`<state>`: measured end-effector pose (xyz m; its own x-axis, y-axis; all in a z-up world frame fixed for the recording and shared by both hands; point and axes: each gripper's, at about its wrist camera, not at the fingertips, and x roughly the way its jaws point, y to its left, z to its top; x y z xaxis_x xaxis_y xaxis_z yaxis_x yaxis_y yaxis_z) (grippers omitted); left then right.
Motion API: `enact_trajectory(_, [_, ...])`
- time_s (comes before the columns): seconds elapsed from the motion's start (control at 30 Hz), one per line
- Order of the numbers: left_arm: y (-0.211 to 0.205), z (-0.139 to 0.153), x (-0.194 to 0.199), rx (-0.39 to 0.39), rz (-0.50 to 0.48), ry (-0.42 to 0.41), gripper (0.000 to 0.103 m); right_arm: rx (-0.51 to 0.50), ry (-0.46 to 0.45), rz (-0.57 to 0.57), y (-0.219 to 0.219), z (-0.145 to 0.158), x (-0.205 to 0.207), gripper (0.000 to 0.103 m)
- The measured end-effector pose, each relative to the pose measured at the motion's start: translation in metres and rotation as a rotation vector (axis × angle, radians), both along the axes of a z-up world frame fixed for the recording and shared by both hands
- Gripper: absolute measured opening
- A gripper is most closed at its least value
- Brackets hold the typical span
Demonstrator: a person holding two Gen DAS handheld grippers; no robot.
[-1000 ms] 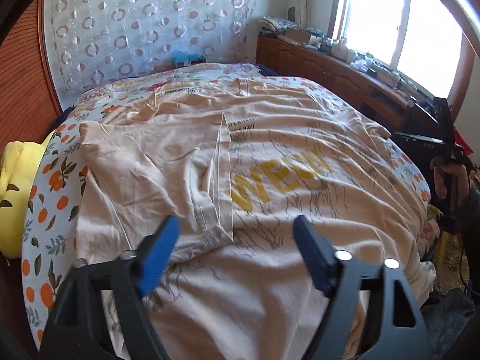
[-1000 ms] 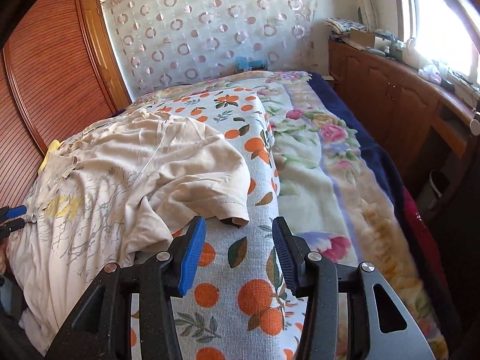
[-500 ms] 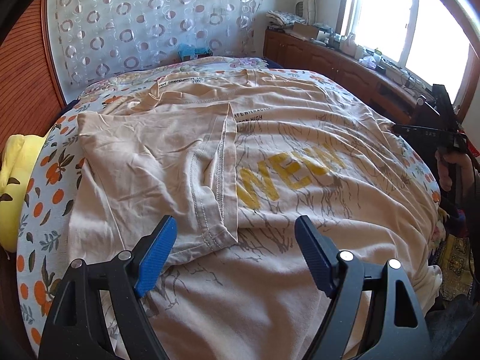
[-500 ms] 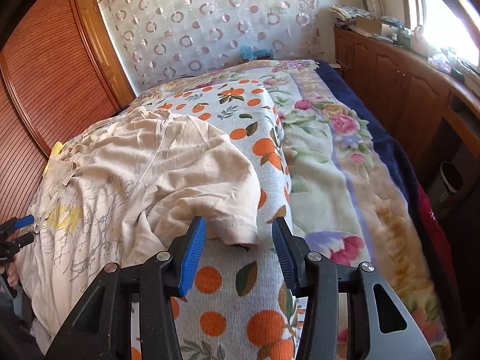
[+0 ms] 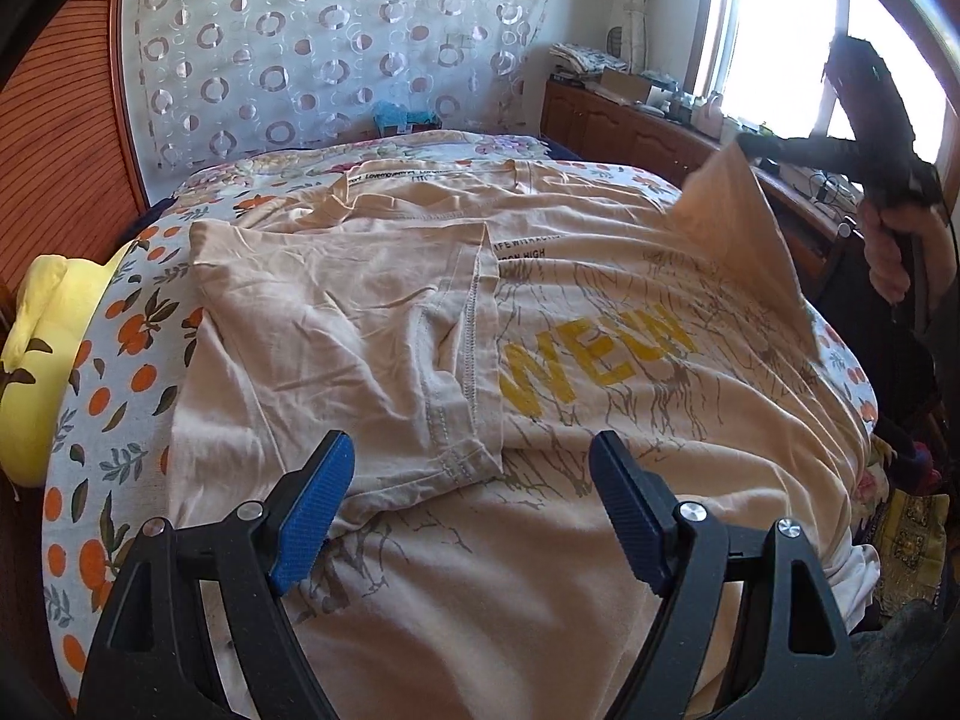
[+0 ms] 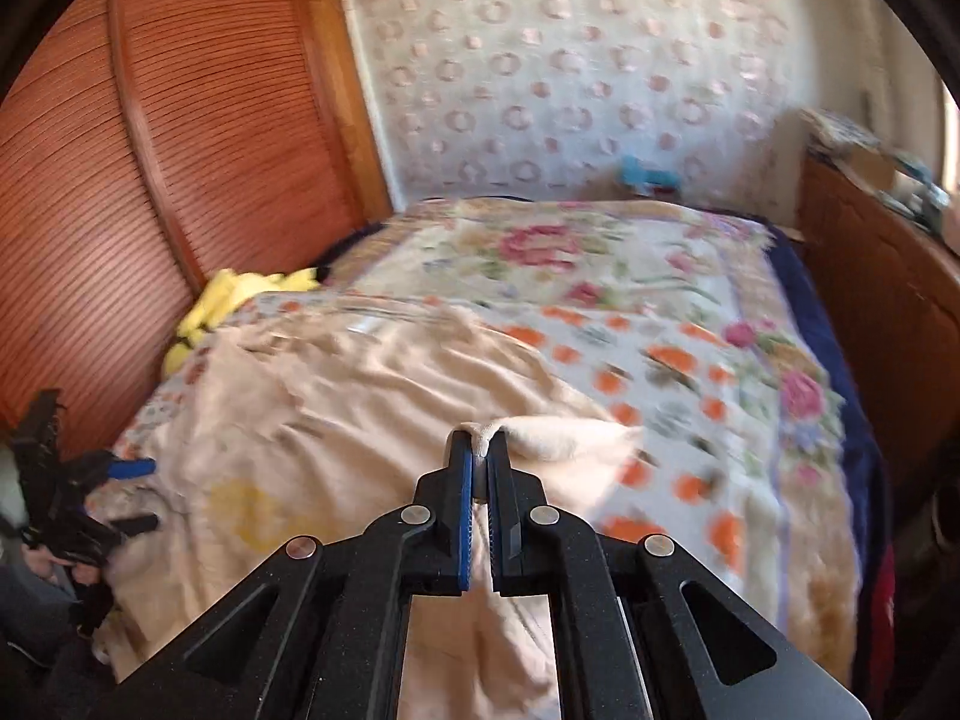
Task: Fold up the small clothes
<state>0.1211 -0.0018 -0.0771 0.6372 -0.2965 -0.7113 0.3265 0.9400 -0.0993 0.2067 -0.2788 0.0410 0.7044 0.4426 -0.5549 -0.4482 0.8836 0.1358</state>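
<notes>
A beige T-shirt (image 5: 600, 360) with yellow lettering lies spread on the bed, its left sleeve folded in over the chest. My left gripper (image 5: 471, 450) hovers open just above the shirt's lower part, with nothing between its fingers. In the right wrist view the right gripper (image 6: 480, 444) has its jaws closing, pressed onto the shirt's right sleeve (image 6: 558, 438), which it holds raised off the bed. The left wrist view shows that lifted sleeve (image 5: 744, 210) standing up as a peak under the right gripper (image 5: 744, 141). The left gripper (image 6: 144, 495) shows at the far left of the right wrist view.
An orange-print bedspread (image 5: 108, 420) lies under the shirt, with a floral blanket (image 6: 600, 258) beyond. A yellow cushion (image 5: 36, 360) sits at the bed's left edge. A wooden cabinet (image 5: 630, 126) runs under the window; a slatted wooden panel (image 6: 150, 180) stands on the other side.
The right gripper shut on the right sleeve and lifted it up off the bed. The left gripper stayed open in about the same place.
</notes>
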Motion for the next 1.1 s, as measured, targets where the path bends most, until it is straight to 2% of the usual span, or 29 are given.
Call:
enact_trajectory(0.07, [0.002,0.000,0.001,-0.003,0.005,0.001,0.081,-0.004,0.017,0.064,0.030,0.002,0.008,0.004])
enact_trajectory(0.1, [0.003,0.000,0.001,-0.007,0.009,0.001,0.081,-0.015,0.013,0.071,0.040,0.002,0.010,0.008])
enact_trajectory(0.2, [0.004,0.000,0.001,-0.012,0.011,-0.001,0.081,-0.048,0.003,0.065,0.051,-0.005,0.008,0.034])
enact_trajectory(0.23, [0.004,0.000,0.000,-0.012,0.010,-0.001,0.081,-0.054,0.002,0.054,0.047,-0.009,0.005,0.036])
enact_trajectory(0.4, [0.004,-0.001,-0.001,-0.017,0.011,-0.003,0.081,-0.103,0.074,-0.022,0.020,-0.038,-0.003,0.036])
enact_trajectory(0.57, [0.006,-0.001,-0.004,-0.019,0.017,-0.001,0.081,-0.099,0.166,-0.061,0.002,-0.077,-0.023,0.036])
enact_trajectory(0.73, [0.011,-0.001,-0.006,-0.019,0.030,0.002,0.081,-0.052,0.175,-0.048,0.002,-0.085,-0.038,0.036])
enact_trajectory(0.87, [0.014,-0.001,-0.004,-0.019,0.039,0.003,0.081,-0.085,0.177,-0.047,0.006,-0.090,-0.045,0.035])
enact_trajectory(0.97, [0.016,-0.002,-0.004,-0.019,0.043,0.003,0.081,-0.113,0.181,-0.066,0.013,-0.091,-0.042,0.026])
enact_trajectory(1.03, [0.017,-0.002,-0.004,-0.018,0.045,0.004,0.081,-0.115,0.170,-0.065,0.017,-0.089,-0.043,0.013])
enact_trajectory(1.1, [0.018,-0.003,-0.004,-0.018,0.047,0.004,0.081,-0.103,0.160,-0.051,0.019,-0.084,-0.045,0.007])
